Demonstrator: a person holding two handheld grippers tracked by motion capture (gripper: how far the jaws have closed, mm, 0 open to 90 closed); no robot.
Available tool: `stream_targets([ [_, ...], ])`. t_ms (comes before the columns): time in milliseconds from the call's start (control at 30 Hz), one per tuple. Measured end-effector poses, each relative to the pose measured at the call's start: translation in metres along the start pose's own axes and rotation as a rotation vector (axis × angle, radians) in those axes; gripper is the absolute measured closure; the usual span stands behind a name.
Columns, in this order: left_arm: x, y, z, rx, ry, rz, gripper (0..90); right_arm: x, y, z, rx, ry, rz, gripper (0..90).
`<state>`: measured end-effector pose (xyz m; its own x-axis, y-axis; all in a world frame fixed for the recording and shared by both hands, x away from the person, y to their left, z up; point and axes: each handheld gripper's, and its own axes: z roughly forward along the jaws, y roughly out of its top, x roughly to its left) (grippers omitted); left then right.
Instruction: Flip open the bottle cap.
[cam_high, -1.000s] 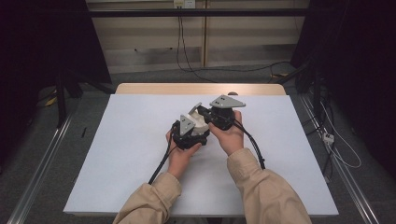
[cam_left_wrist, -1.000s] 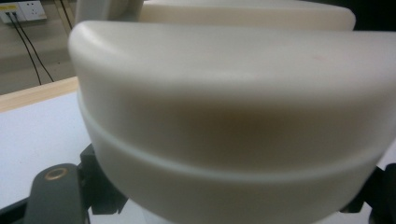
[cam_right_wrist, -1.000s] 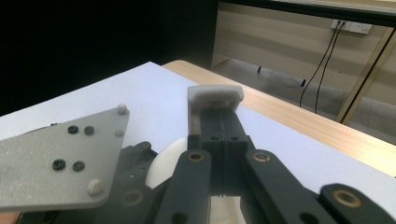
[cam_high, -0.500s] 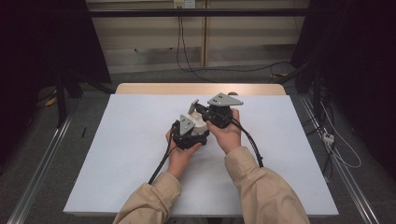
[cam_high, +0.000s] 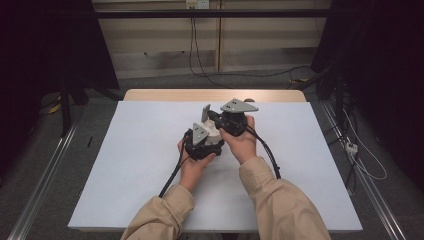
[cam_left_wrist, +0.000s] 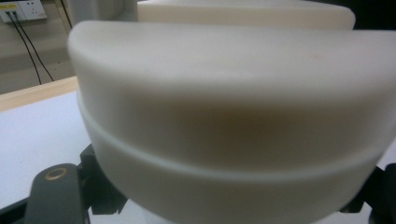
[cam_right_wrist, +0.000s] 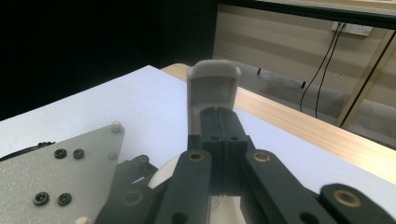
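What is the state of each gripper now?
Left gripper: holds a cream round object; grip hidden, cannot tell.
Right gripper: jaws shut on a grey flat piece.

Counter (cam_high: 150, 165): white top, pale wood strip (cam_high: 215, 95) along far edge. Black cables (cam_high: 172, 172) trail across the white surface toward the near edge. Grey floor (cam_high: 55, 165) around.

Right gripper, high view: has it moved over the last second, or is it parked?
Barely. The right gripper has crept slightly toward the table's wooden far edge and a touch left; it stays pressed against the left gripper.
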<state>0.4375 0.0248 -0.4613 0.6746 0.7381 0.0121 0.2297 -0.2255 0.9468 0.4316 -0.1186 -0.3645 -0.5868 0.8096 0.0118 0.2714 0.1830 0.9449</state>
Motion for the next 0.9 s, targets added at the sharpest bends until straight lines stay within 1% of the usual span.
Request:
stream_targets([
  [67, 0.000, 0.000, 0.000, -0.004, 0.003, 0.000, 18.8, 0.000, 0.000, 0.001, -0.003, 0.000, -0.006, 90.0],
  [500, 0.000, 0.000, 0.000, -0.002, 0.005, 0.002, 18.8, -0.001, 0.001, 0.005, -0.001, 0.008, 0.003, 90.0],
  [567, 0.000, 0.000, 0.000, -0.003, 0.003, 0.002, 18.8, -0.001, 0.001, 0.006, 0.001, 0.007, -0.004, 90.0],
  [600, -0.001, 0.000, 0.000, -0.001, 0.006, 0.017, 18.8, -0.001, 0.000, 0.007, 0.011, 0.006, -0.010, 90.0],
  [633, -0.004, 0.000, 0.000, -0.006, 0.009, 0.024, 18.8, -0.001, 0.000, 0.007, 0.014, 0.006, -0.016, 90.0],
  [667, -0.003, 0.000, 0.000, -0.003, 0.012, 0.028, 18.8, -0.001, -0.001, 0.008, 0.015, 0.009, -0.011, 90.0],
  [700, -0.003, 0.000, 0.000, -0.003, 0.011, 0.015, 18.8, -0.001, -0.001, 0.009, 0.013, 0.009, -0.009, 90.0],
  [733, -0.002, 0.000, 0.000, -0.005, 0.004, 0.011, 18.8, -0.001, -0.001, 0.009, 0.011, 0.013, -0.009, 90.0],
  [900, -0.001, 0.000, 0.000, -0.002, 0.004, 0.003, 18.8, 0.001, 0.000, 0.012, 0.012, 0.017, -0.011, 90.0],
])
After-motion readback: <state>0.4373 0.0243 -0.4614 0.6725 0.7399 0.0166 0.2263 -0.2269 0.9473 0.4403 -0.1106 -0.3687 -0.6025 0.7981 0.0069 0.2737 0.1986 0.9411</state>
